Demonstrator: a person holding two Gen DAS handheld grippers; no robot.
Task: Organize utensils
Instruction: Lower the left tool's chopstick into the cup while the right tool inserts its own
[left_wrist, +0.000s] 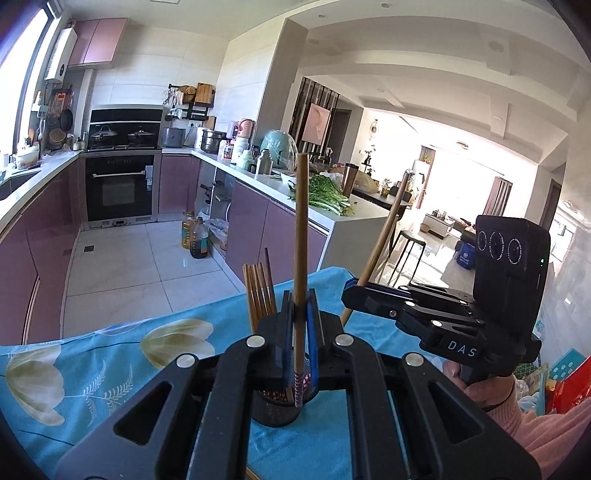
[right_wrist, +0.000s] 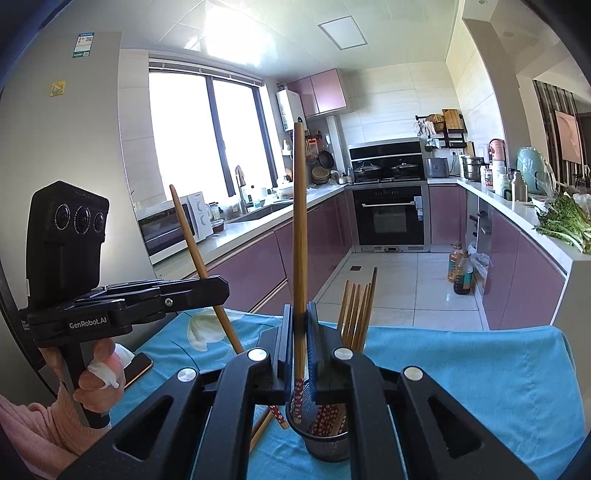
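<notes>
My left gripper (left_wrist: 298, 314) is shut on a wooden chopstick (left_wrist: 301, 236) held upright, its patterned end down at the black mesh holder (left_wrist: 275, 410). My right gripper (right_wrist: 299, 325) is shut on another wooden chopstick (right_wrist: 299, 229), also upright, its patterned end just inside the mesh holder (right_wrist: 327, 443). Several chopsticks (right_wrist: 356, 314) stand in the holder; they also show in the left wrist view (left_wrist: 258, 291). Each gripper shows in the other's view: the right gripper (left_wrist: 351, 291) and the left gripper (right_wrist: 218, 286), each with its tilted chopstick.
The holder stands on a table with a blue flowered cloth (right_wrist: 480, 369). One more chopstick (right_wrist: 260, 428) lies on the cloth left of the holder. A phone (right_wrist: 138, 365) lies at the cloth's left edge. Kitchen counters (right_wrist: 517, 210) and tiled floor lie beyond.
</notes>
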